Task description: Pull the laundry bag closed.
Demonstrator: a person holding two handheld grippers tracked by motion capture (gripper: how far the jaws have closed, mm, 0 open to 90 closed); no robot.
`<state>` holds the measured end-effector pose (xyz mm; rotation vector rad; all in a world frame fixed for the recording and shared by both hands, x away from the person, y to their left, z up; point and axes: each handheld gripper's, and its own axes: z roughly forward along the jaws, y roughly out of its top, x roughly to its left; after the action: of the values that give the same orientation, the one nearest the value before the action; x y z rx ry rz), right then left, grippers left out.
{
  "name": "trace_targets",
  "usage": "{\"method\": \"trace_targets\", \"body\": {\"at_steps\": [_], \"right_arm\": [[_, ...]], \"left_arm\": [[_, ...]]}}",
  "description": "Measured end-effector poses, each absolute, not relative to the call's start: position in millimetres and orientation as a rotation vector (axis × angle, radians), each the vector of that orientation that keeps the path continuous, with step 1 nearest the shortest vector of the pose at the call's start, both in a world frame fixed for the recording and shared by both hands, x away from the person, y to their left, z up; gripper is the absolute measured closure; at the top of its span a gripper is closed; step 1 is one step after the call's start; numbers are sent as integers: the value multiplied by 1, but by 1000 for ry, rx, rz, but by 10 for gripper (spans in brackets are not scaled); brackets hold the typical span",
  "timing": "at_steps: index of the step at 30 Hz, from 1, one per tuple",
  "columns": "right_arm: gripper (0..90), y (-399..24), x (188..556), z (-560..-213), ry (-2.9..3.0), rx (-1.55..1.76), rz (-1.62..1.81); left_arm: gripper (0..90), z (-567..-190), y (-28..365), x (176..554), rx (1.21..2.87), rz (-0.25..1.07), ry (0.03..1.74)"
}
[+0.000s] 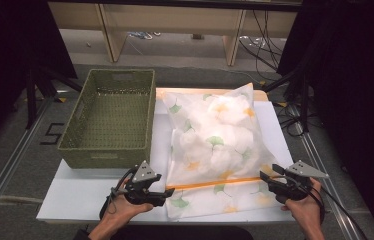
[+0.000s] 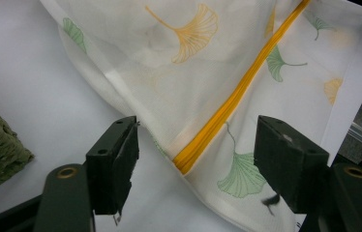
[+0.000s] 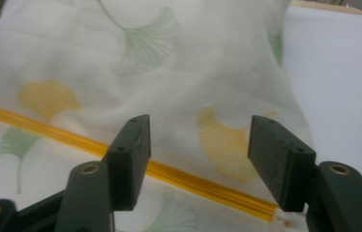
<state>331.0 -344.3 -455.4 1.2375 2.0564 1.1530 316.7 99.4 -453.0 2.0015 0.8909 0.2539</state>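
Evidently set up for work on the zip (image 1: 215, 183): bag (image 1: 212, 135) lying flat on the white table (image 1: 70, 197), stuffed with white fluff, zip end nearest the person, just right of the green basket (image 1: 110, 117). Left gripper (image 1: 167, 192) spread wide around the zip's left end, gripping nothing. Right gripper (image 1: 267, 173) likewise agape at the right end, probably to brace the cloth.
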Motion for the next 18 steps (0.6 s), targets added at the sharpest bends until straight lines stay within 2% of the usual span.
{"method": "trace_targets", "body": {"at_steps": [7, 18], "right_arm": [[362, -325, 324, -455, 2114, 1156, 1214], [289, -301, 306, -457, 2126, 1108, 1309]], "left_arm": [[266, -453, 105, 312, 2016, 270, 864], [239, -455, 108, 300, 2028, 282, 835]]}}
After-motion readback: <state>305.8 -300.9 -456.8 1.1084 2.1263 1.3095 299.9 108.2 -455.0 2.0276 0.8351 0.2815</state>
